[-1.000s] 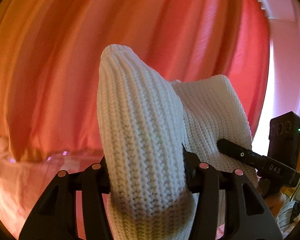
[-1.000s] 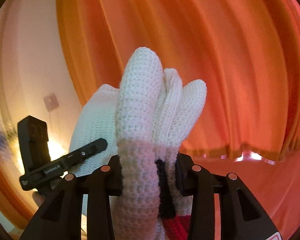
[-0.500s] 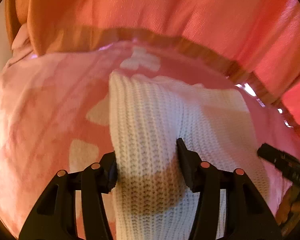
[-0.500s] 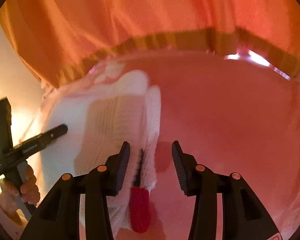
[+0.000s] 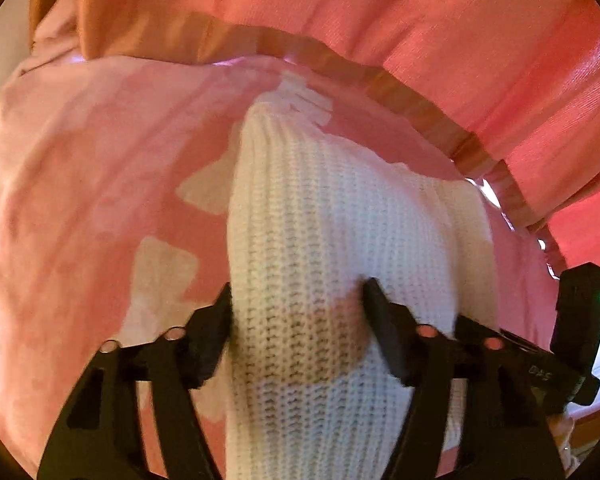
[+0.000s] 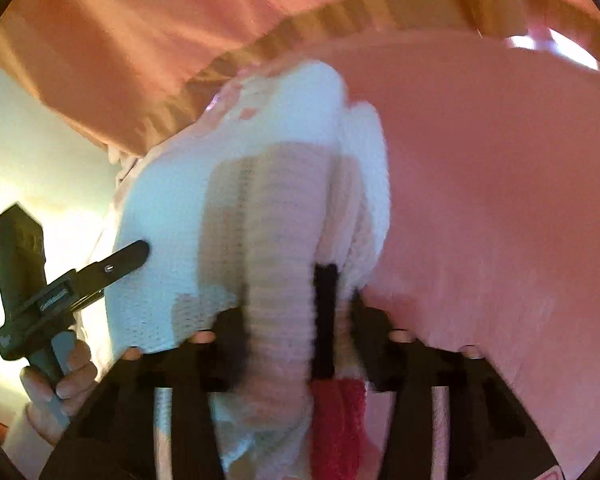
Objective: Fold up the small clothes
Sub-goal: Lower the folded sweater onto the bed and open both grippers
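Draping behind everything, the orange curtain [image 5: 420, 12] hangs in smooth folds over the pink patchy bedspread [image 5: 80, 184]. On it lies your chunky ribbed white knit garment [image 5: 320, 220], black and red trim at one edge. Your left gripper [image 5: 298, 300] clamps one fold; your right gripper [image 6: 296, 320], jaws just narrowing, pinches another.

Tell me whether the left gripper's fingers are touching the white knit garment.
Touching. The left wrist view shows both fingers of the left gripper pressed into the white knit garment, which bulges between them.
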A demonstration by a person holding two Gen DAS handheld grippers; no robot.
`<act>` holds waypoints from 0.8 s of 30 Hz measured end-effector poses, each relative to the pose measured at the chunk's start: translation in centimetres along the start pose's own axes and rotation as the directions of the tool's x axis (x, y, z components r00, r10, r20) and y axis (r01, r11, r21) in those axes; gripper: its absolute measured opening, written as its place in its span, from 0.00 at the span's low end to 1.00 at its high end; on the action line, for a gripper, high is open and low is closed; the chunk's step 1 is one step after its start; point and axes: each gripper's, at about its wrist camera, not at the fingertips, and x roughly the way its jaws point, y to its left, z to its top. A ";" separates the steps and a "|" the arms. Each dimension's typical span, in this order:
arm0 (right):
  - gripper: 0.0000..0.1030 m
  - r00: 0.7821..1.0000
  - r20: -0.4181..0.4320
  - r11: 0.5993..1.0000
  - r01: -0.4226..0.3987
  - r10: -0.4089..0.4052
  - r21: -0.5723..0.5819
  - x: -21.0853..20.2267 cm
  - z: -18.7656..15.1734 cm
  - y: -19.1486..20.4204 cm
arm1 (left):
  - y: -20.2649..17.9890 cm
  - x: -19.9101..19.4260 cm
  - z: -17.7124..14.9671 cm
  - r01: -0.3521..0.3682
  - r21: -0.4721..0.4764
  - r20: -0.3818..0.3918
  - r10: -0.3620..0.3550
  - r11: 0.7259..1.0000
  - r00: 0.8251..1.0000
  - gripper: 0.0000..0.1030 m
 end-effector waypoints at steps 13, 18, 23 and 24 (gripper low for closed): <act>0.41 0.986 0.033 0.984 0.167 -0.165 -0.064 -1.7 -0.5 0.1 | -3.1 -0.4 -0.1 -0.108 0.186 0.089 0.093 0.977 0.992 0.54; 0.23 0.964 0.223 0.970 0.182 -0.143 -0.163 -7.7 -0.5 4.0 | -4.1 -4.9 -0.1 -0.118 0.178 0.185 0.085 0.977 0.979 0.60; 0.00 0.971 0.012 0.947 0.237 -0.240 -0.217 -1.0 -1.3 3.0 | -4.1 -2.2 -0.8 -0.212 0.187 0.117 0.192 0.959 0.974 0.61; 0.00 0.970 -0.011 0.950 0.234 -0.241 -0.207 -0.5 -1.8 2.3 | -4.0 -1.4 -1.0 -0.227 0.199 0.110 0.209 0.953 0.972 0.63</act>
